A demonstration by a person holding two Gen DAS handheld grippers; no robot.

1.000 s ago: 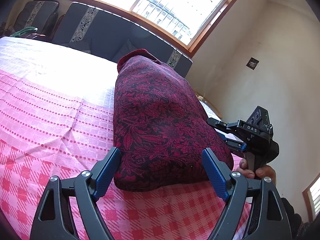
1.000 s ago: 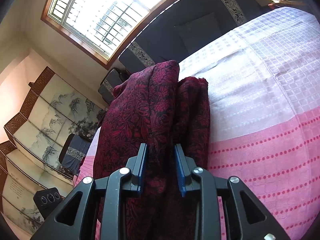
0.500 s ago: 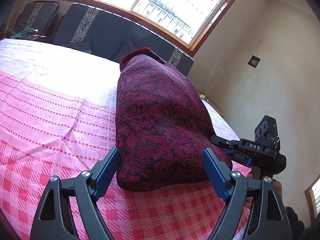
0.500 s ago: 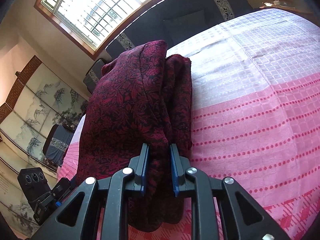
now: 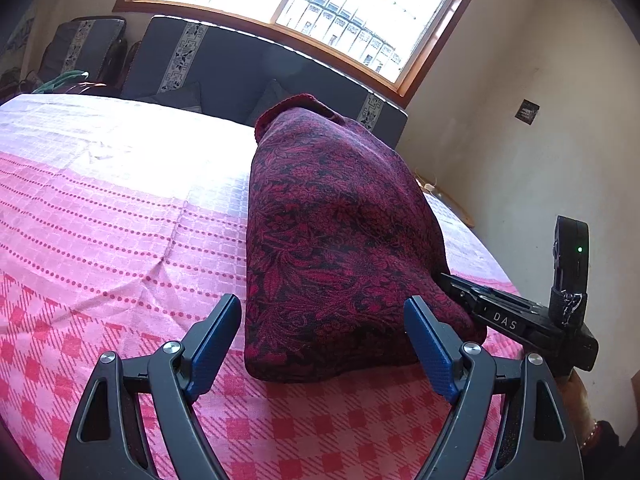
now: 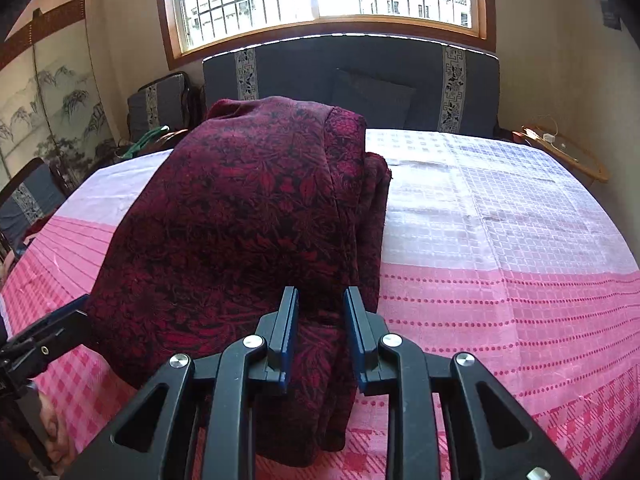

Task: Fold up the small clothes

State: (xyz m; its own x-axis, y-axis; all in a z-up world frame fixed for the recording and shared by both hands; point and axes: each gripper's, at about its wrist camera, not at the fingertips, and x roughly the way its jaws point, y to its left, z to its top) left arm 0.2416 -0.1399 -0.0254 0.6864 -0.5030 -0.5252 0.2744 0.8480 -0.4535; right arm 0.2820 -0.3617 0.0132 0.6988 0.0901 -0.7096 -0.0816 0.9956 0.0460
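Observation:
A dark red garment with a black floral pattern (image 5: 328, 248) lies folded in a long bundle on the pink-and-white tablecloth (image 5: 100, 220). My left gripper (image 5: 322, 304) is open and wide. The bundle's near end sits just between its fingertips, and the pads stand clear of the cloth. In the right wrist view the garment (image 6: 248, 220) rises in front of my right gripper (image 6: 321, 294). That gripper's pads pinch a fold at the garment's near right edge, and the jaws are opening slightly.
A dark blue sofa (image 6: 320, 68) stands under the window behind the table. A painted folding screen (image 6: 48, 92) is at the left. A small wooden side table (image 6: 568, 156) with a cable is at the right. A person's hand (image 5: 580, 396) holds the right gripper.
The right gripper rolled level and swung round the garment's near right corner, keeping its fold. Its jaws narrowed on the cloth. The left gripper stayed open in place.

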